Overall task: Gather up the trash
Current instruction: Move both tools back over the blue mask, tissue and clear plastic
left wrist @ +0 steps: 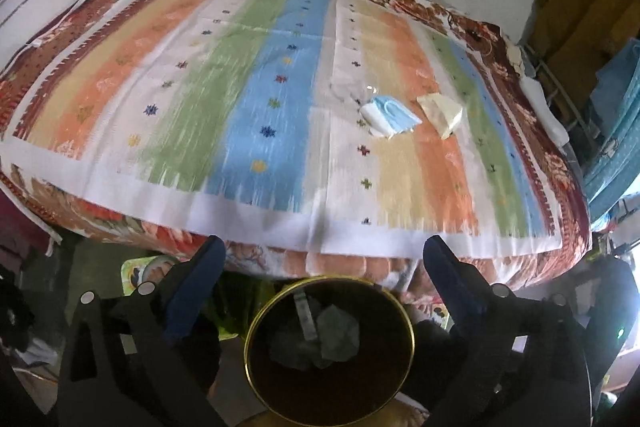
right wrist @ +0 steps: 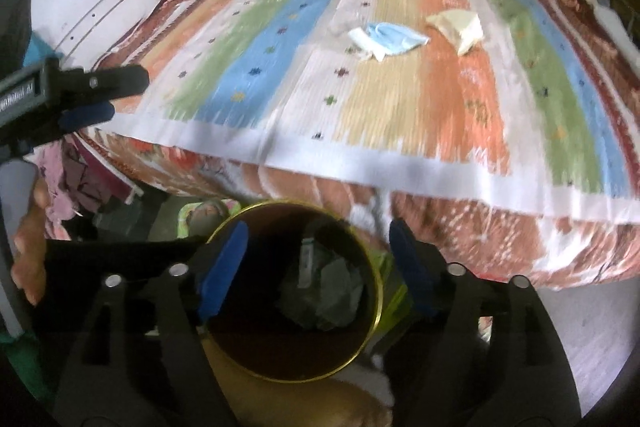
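Left wrist view: left hand-held gripper (left wrist: 320, 259) released, jaws wide, empty, at frame bottom over bin (left wrist: 256, 315) holding crumpled scraps. Mask (left wrist: 394, 117) and wrapper (left wrist: 442, 115) lie on bed (left wrist: 160, 67), right of centre, well apart from gripper, beyond bed edge. Right wrist view: right hand-held gripper (right wrist: 318, 247) also released, empty, above bin; mask (right wrist: 386, 39) and wrapper (right wrist: 458, 23) upper right. Judgement: both light, soft, limp; pinch mask at bunched middle fold, wrapper at raised crease.
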`<state>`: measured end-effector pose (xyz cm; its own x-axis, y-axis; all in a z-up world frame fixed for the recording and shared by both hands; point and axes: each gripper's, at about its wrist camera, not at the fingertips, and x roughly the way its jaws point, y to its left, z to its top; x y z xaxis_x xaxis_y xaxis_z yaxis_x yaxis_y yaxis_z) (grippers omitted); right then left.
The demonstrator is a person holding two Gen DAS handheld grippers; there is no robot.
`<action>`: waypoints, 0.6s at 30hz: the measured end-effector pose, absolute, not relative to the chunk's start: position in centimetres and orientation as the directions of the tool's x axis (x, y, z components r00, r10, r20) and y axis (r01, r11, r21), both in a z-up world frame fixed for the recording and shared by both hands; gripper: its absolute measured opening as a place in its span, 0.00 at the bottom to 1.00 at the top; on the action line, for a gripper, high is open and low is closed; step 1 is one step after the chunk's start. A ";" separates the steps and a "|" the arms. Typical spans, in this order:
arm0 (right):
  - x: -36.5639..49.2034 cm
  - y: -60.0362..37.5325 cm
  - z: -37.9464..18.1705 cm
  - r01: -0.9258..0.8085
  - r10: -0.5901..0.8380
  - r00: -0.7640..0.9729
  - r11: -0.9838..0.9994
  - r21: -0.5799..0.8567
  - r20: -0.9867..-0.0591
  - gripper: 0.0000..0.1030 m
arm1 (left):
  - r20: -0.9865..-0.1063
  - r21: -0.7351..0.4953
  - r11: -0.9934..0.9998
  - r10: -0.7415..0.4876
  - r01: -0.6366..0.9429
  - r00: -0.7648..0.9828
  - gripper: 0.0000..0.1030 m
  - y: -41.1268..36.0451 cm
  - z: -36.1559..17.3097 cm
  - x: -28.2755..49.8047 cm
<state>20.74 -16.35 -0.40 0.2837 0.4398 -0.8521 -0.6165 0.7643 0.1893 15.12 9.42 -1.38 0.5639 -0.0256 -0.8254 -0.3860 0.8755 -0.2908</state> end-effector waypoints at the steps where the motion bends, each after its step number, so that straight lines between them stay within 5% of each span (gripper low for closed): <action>1: 21.0 -16.1 -0.2 -0.622 0.436 0.296 0.763 0.175 -0.850 0.75 | -0.823 -0.293 0.876 -0.027 -0.382 0.568 0.94 9.5 -1.2 15.4; 5: 22.2 -15.8 0.6 -0.610 0.452 0.332 0.772 0.177 -0.828 0.90 | -0.821 -0.271 0.882 -0.003 -0.385 0.571 0.94 9.9 -1.1 16.8; 18: 27.6 -14.6 0.2 -0.576 0.421 0.364 0.803 0.155 -0.831 0.91 | -0.793 -0.270 0.910 -0.025 -0.315 0.608 0.94 10.6 -2.0 21.5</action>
<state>27.58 -14.60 0.23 0.3641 0.4212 -0.8307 -0.5760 0.8027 0.1545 21.49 10.56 -2.03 0.6081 -0.0251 -0.7935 -0.3153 0.9097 -0.2704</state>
